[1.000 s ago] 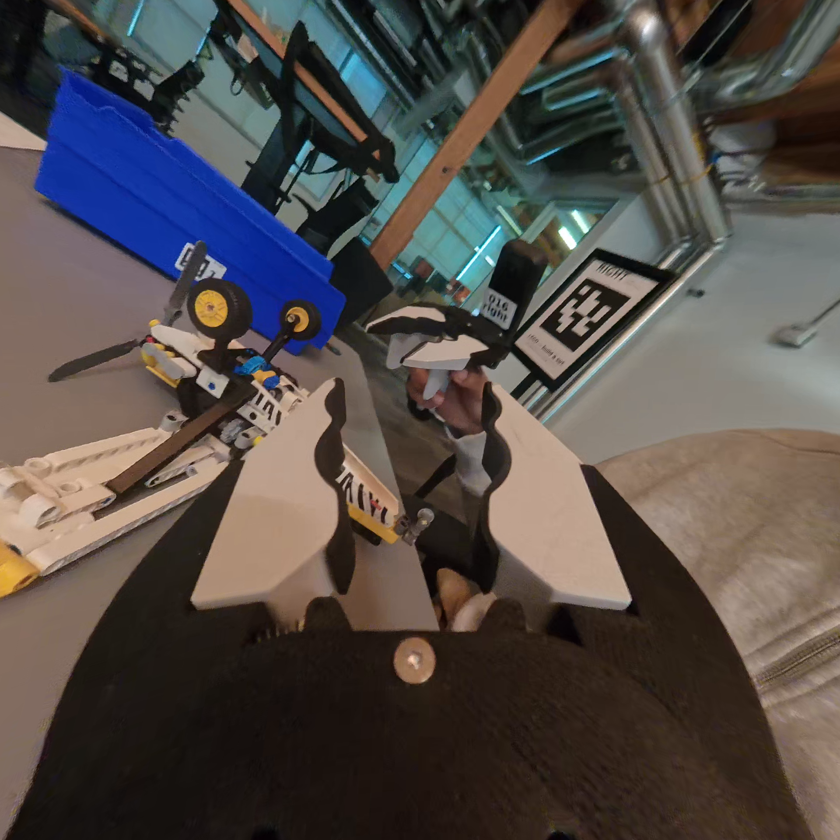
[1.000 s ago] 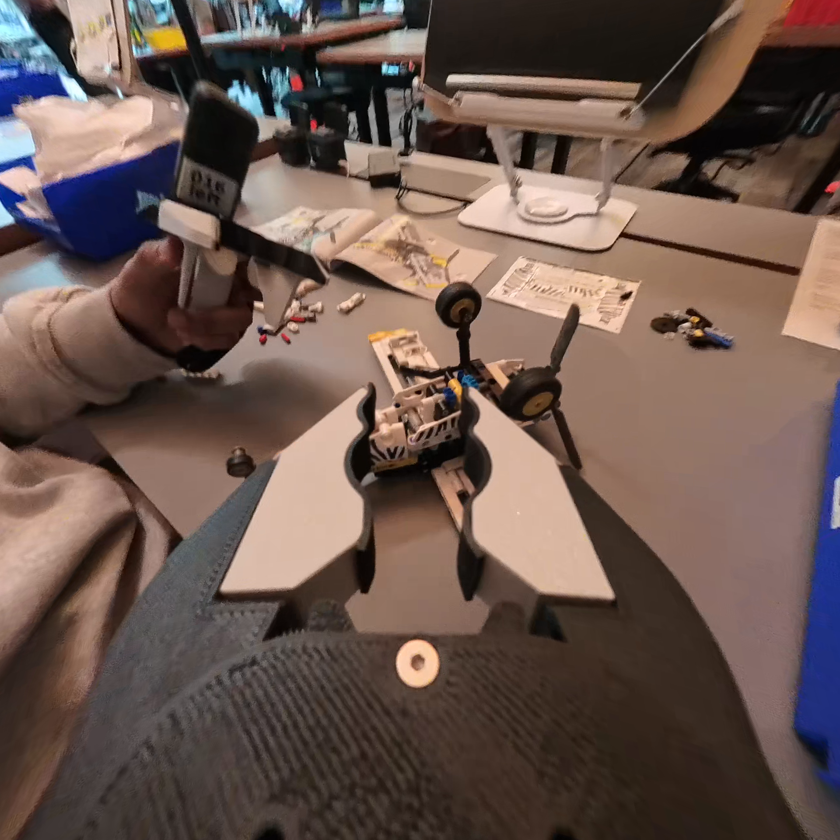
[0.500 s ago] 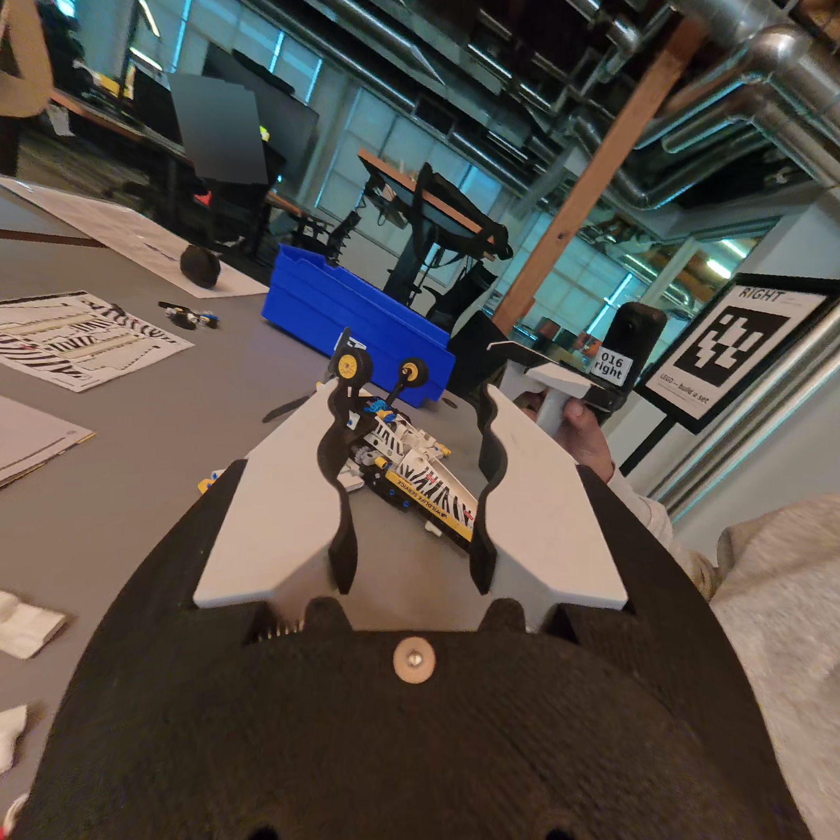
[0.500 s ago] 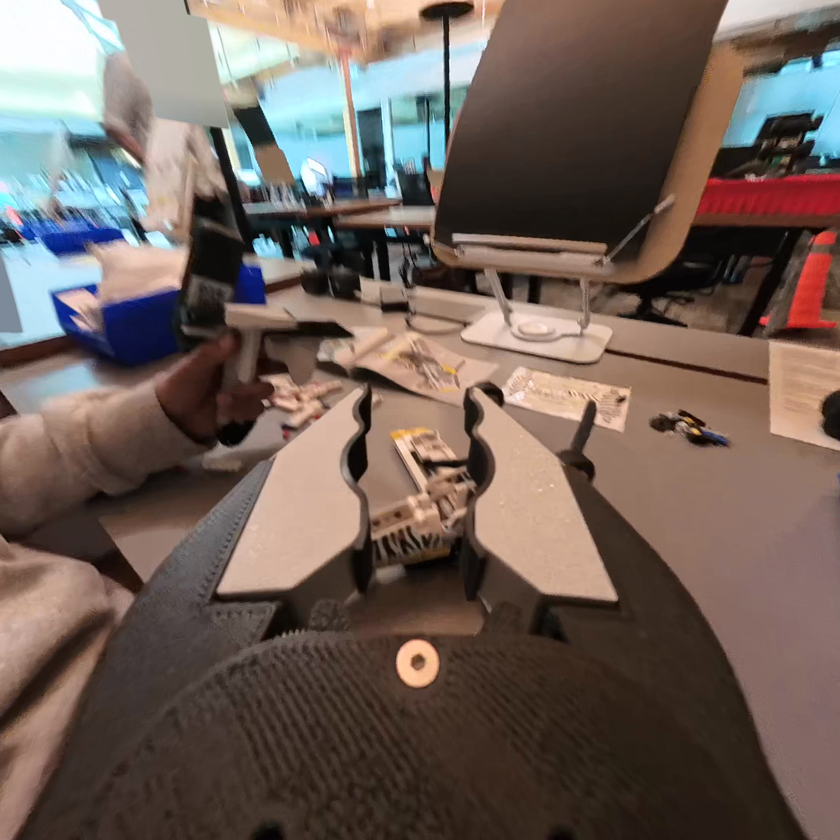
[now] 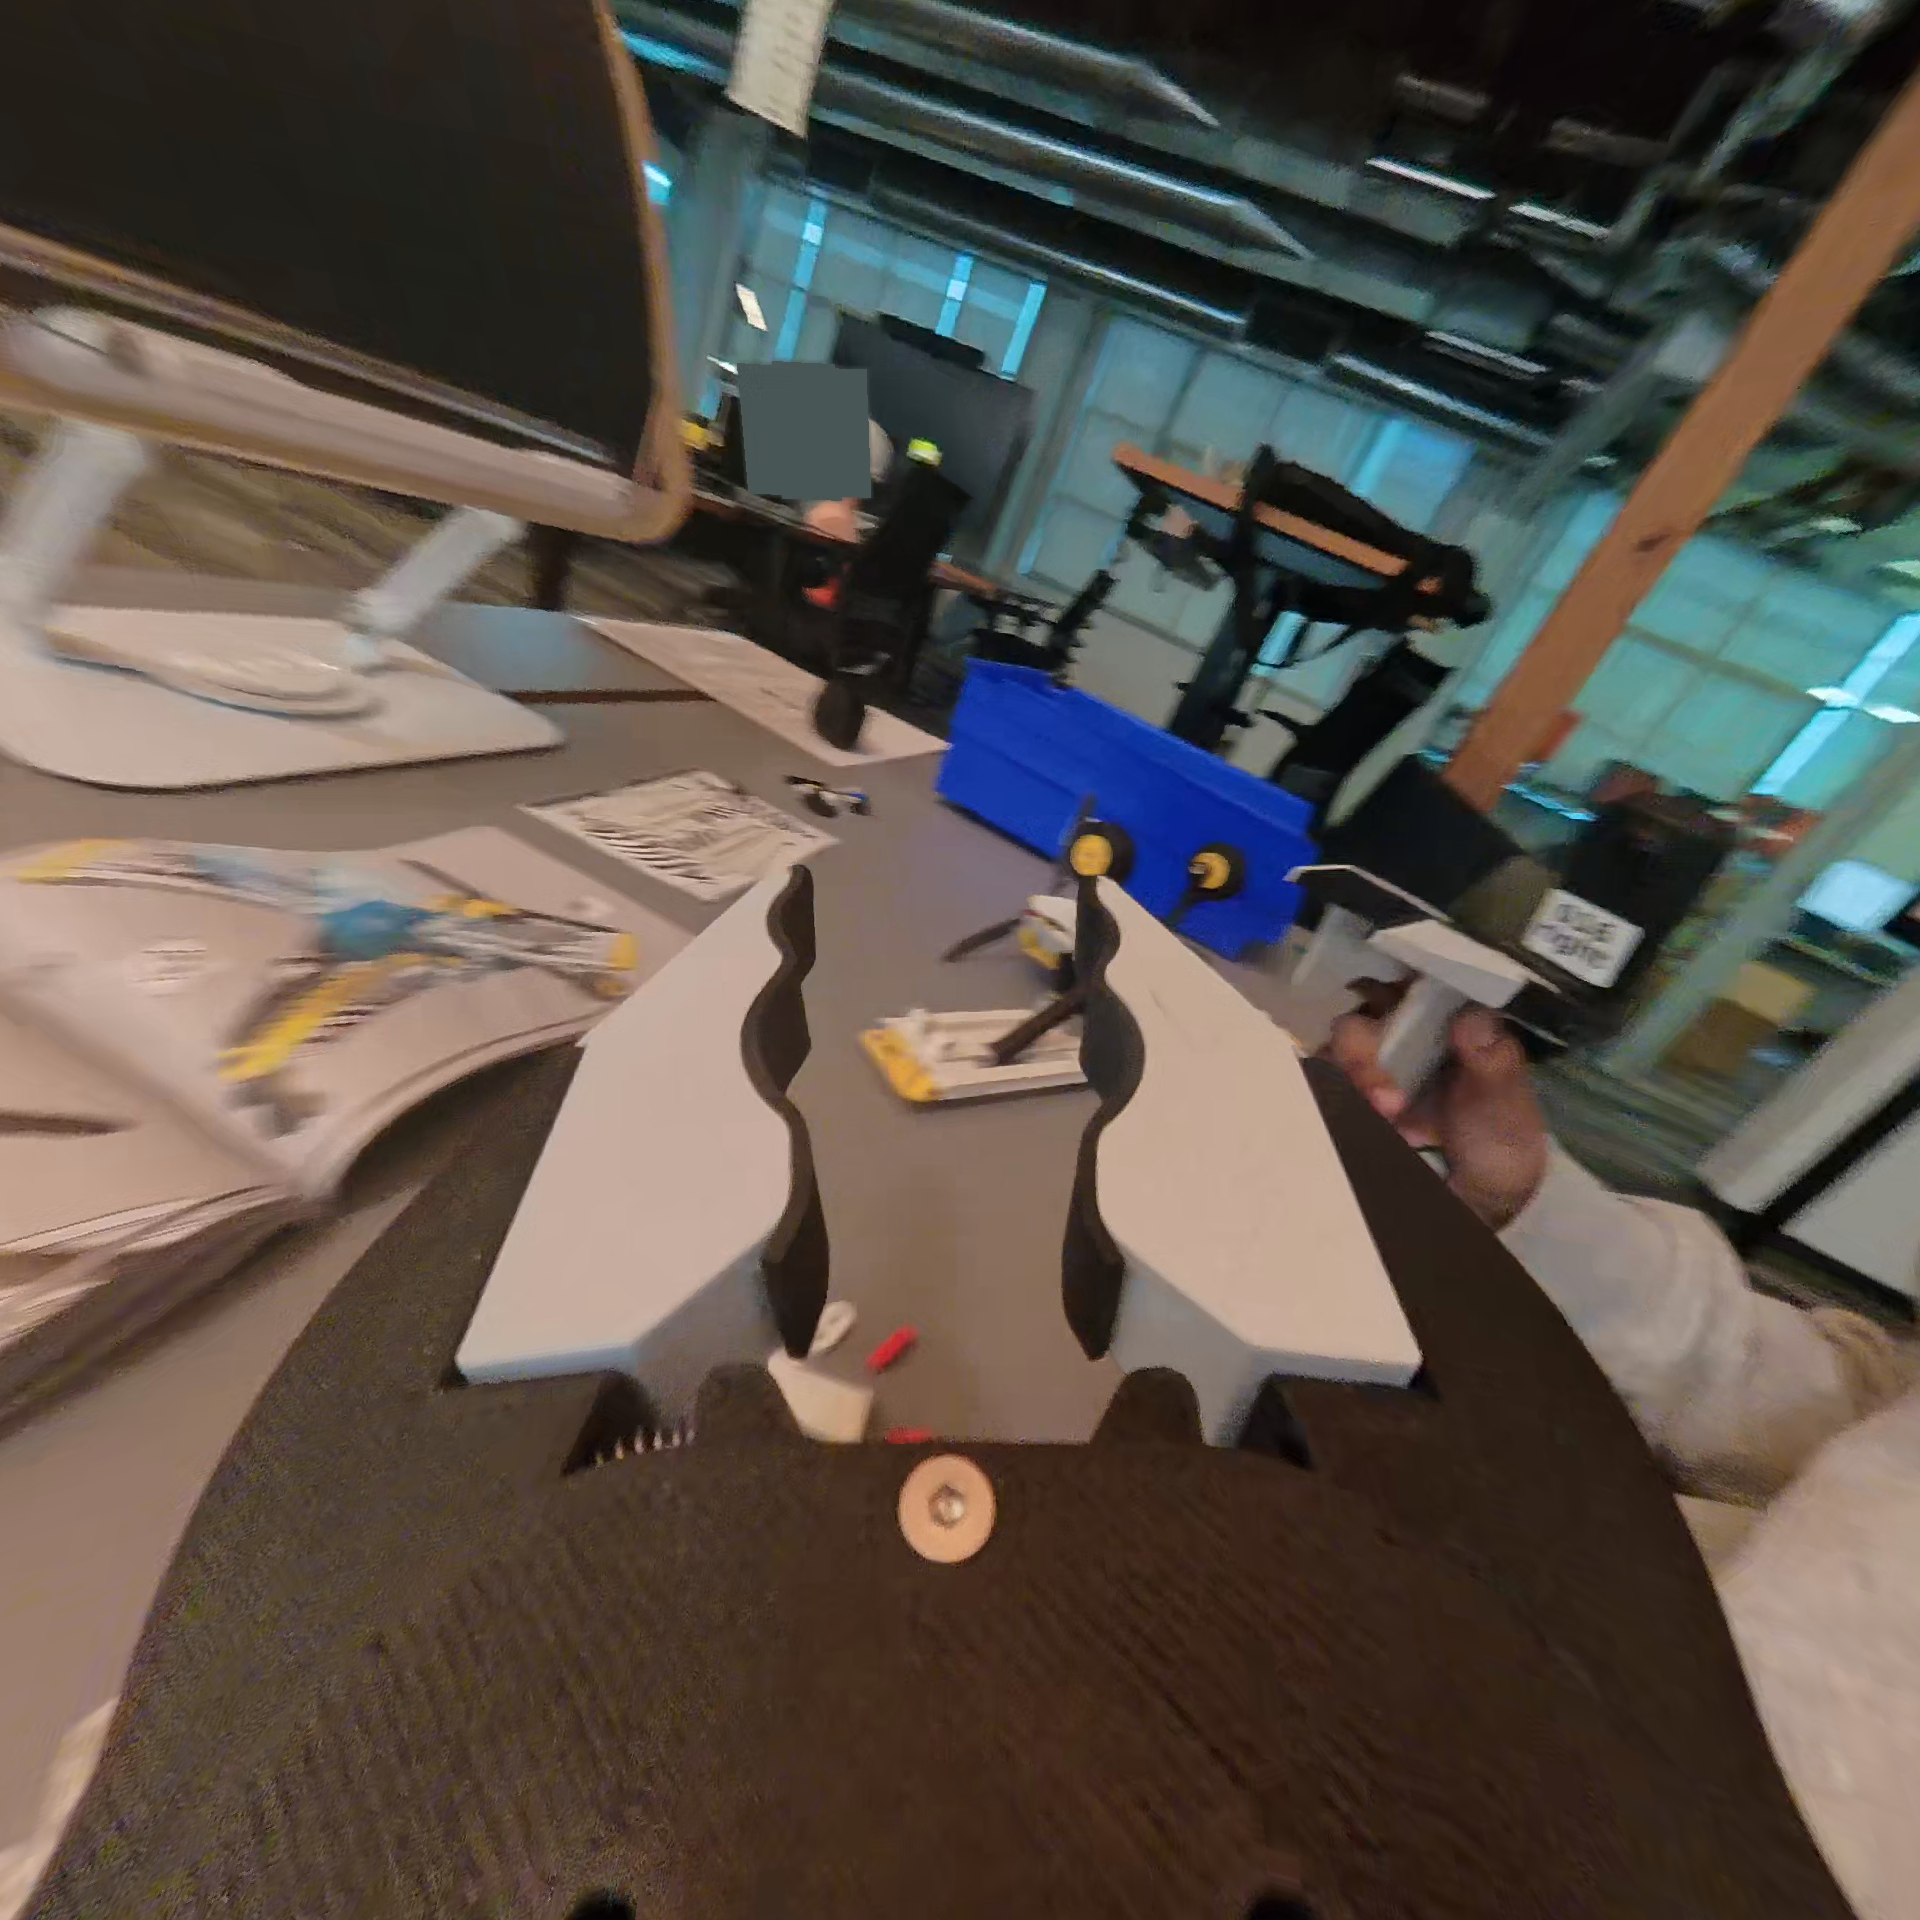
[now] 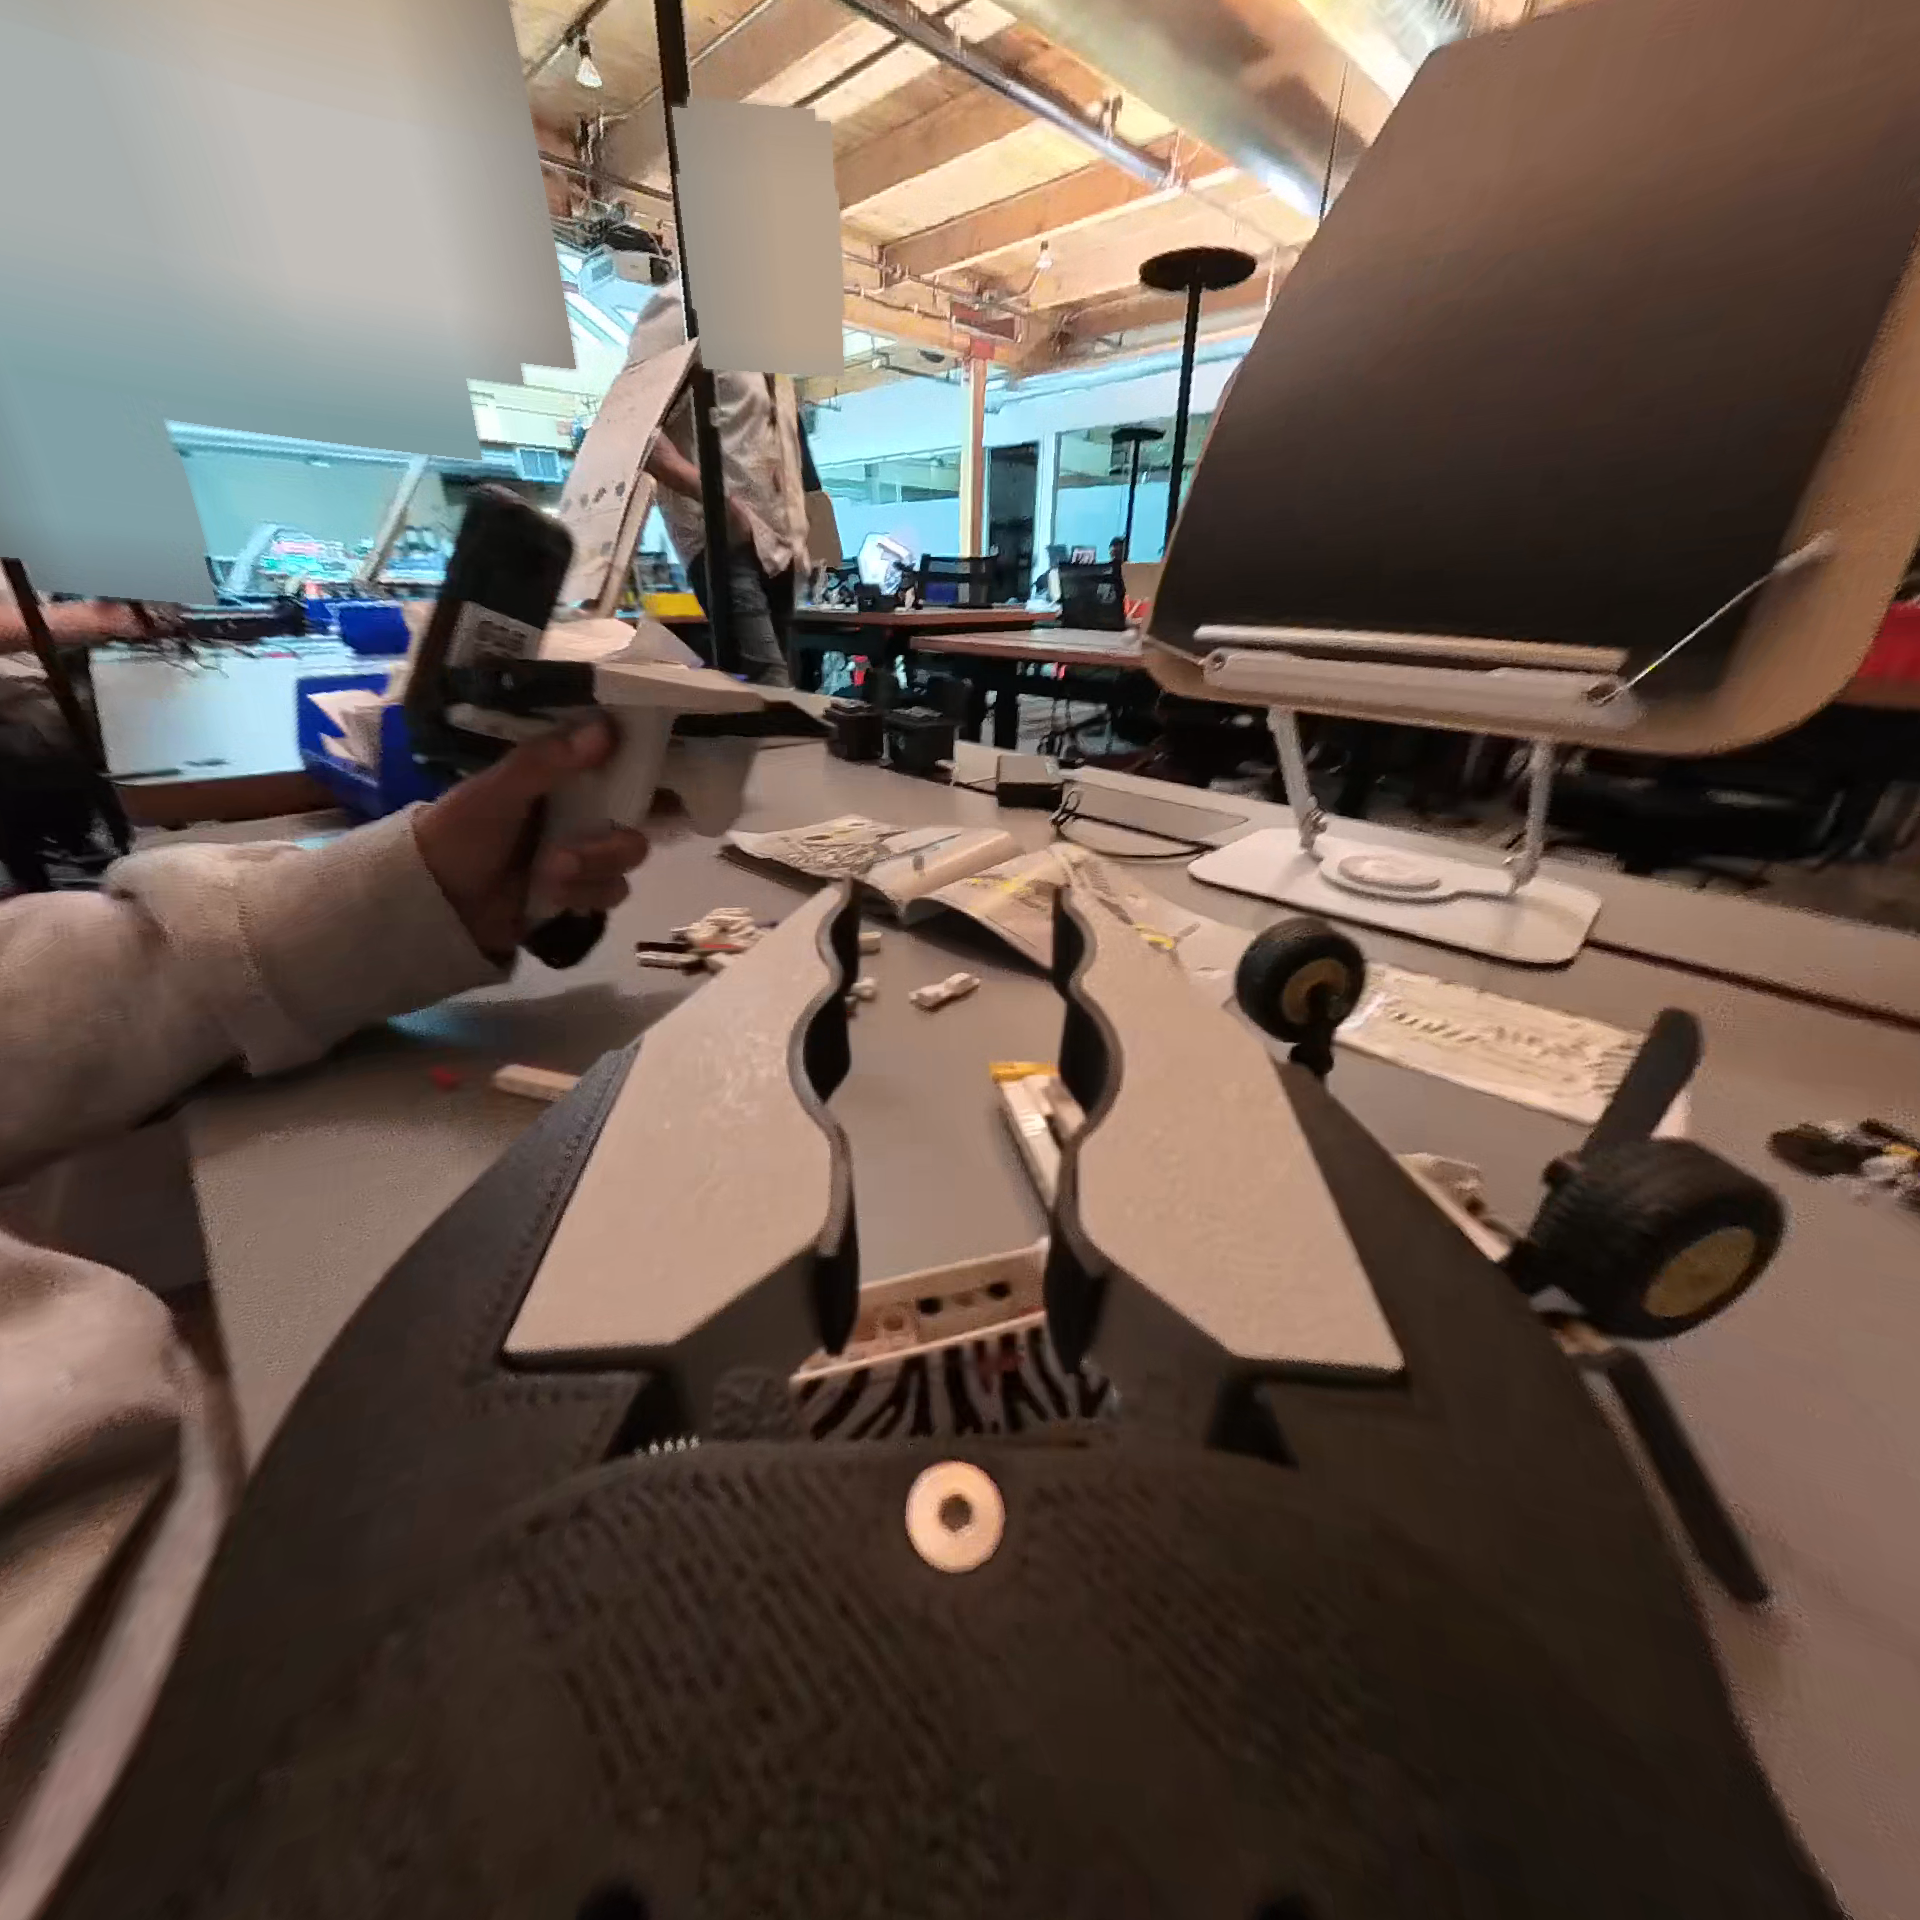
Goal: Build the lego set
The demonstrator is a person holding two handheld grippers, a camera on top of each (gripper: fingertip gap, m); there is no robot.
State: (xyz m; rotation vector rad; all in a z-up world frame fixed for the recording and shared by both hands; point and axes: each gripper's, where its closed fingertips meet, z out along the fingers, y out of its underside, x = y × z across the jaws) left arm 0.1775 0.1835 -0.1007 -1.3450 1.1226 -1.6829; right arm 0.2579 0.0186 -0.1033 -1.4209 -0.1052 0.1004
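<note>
The lego plane (image 5: 977, 1049) lies upside down on the grey table (image 5: 914, 1195), its yellow-hubbed wheels (image 5: 1088, 854) pointing up. My left gripper (image 5: 940, 904) is open and empty, low over the table, with the plane ahead of it. A red pin (image 5: 891, 1348) and a white piece (image 5: 831, 1397) lie between its finger bases. My right gripper (image 6: 951, 914) is open, and the plane's zebra-striped body (image 6: 935, 1382) sits deep between its fingers. The wheels (image 6: 1662, 1257) stand to its right. The left gripper also shows in the right wrist view (image 6: 644, 707), held in a hand.
An open instruction booklet (image 5: 312, 966) lies at the left and a sticker sheet (image 5: 675, 826) lies behind it. A tablet stand (image 6: 1403, 883) is at the back. A blue bin (image 5: 1122, 800) stands beyond the plane. Loose pieces (image 6: 707, 935) and a small parts pile (image 6: 1860, 1143) lie on the table. Spacing between my two grippers at the tips: around 20 centimeters.
My left gripper has swung left, off the plane and toward the booklet. My right gripper has dropped lower and moved forward, so the plane's body now sits deeper between its fingers.
</note>
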